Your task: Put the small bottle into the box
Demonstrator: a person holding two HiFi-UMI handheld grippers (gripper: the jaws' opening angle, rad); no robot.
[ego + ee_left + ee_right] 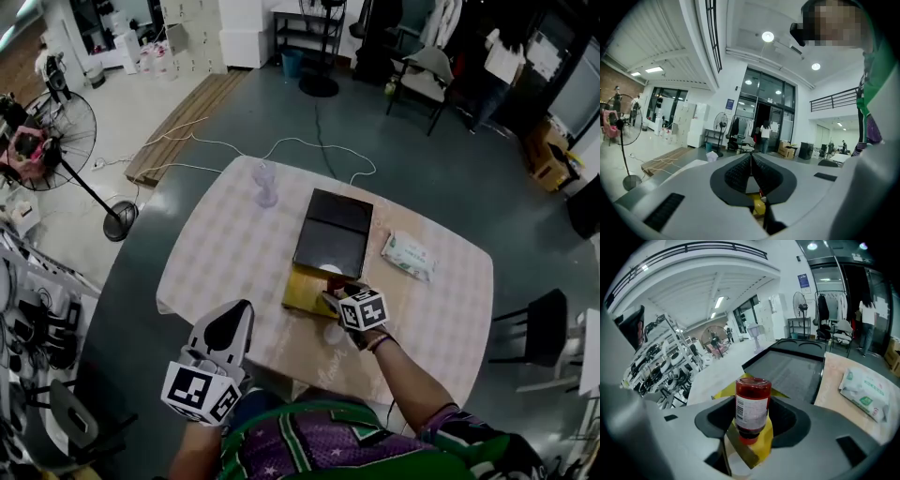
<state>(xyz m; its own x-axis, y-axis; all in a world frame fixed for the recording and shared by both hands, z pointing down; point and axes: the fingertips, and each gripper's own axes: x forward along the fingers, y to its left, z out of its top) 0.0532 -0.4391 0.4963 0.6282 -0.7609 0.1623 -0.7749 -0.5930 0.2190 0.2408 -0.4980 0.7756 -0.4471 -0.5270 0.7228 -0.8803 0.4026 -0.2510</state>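
Two grippers are at work over one table spread with a pale checked cloth. The left gripper hangs off the table's near edge, its jaws pressed together with nothing between them, pointing out toward the room. The right gripper is at the near end of the box and is clamped on the one small bottle, a jaw on each side of its white label. The bottle holds red contents; its narrow red end lies toward the gripper and its broad flat end points away. The yellow of the box shows behind and beneath the bottle, but whether the bottle is already down inside the box cannot be told. One black lid lies flat on the cloth, touching the far side of the yellow box. One white and green pack of wipes lies just beside the lid on the right. One clear glass object stands alone near the far edge, well apart from the box. On the floor to the left stands one pedestal fan.
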